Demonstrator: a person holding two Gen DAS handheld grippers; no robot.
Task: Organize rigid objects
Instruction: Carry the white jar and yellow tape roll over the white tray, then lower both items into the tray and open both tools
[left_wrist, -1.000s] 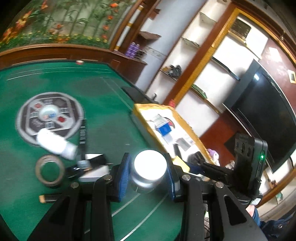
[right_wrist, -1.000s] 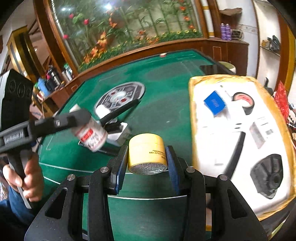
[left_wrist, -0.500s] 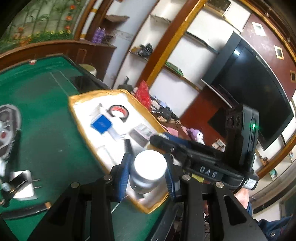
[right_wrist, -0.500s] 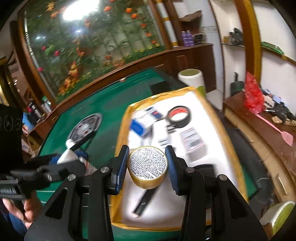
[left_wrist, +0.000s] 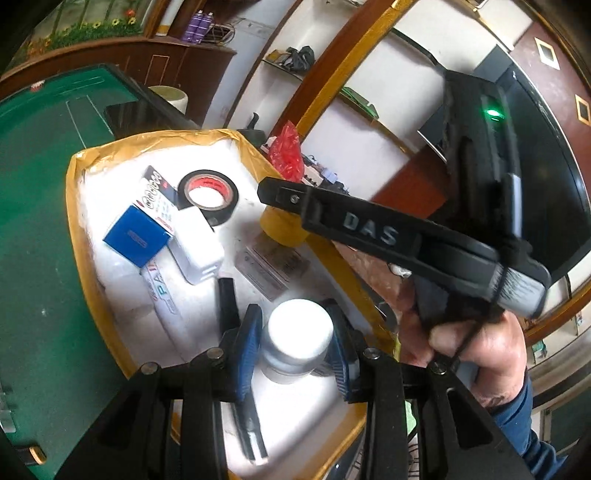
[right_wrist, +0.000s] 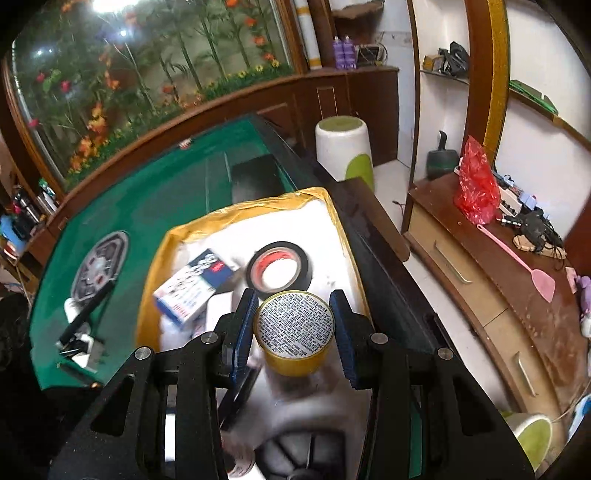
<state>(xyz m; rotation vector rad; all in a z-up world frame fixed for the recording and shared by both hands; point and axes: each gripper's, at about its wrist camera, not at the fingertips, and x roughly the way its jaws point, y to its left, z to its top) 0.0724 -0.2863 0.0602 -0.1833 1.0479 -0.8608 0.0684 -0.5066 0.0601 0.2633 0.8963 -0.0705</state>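
My left gripper (left_wrist: 293, 345) is shut on a white bottle with a white cap (left_wrist: 300, 325), held over the near end of a white tray with a yellow taped rim (left_wrist: 74, 206). My right gripper (right_wrist: 295, 326) is shut on a small yellow tin with a printed lid (right_wrist: 295, 317), above the same tray (right_wrist: 236, 210) close to its right rim. In the left wrist view the yellow tin (left_wrist: 282, 229) shows under one of the right gripper's fingers (left_wrist: 295, 199), beside a black tape roll (left_wrist: 207, 190).
In the tray lie the black tape roll (right_wrist: 279, 266), a blue and white card box (right_wrist: 195, 288), a blue box (left_wrist: 135, 236), a white adapter (left_wrist: 195, 247) and a black pen (left_wrist: 227, 295). The green felt table (right_wrist: 166, 192) holds loose items at left (right_wrist: 79, 332). A white stool (right_wrist: 343, 147) stands past the table's edge.
Both grippers have swung from over the green felt to above the white tray, each still carrying its object. The loose items on the felt are now off to the left.
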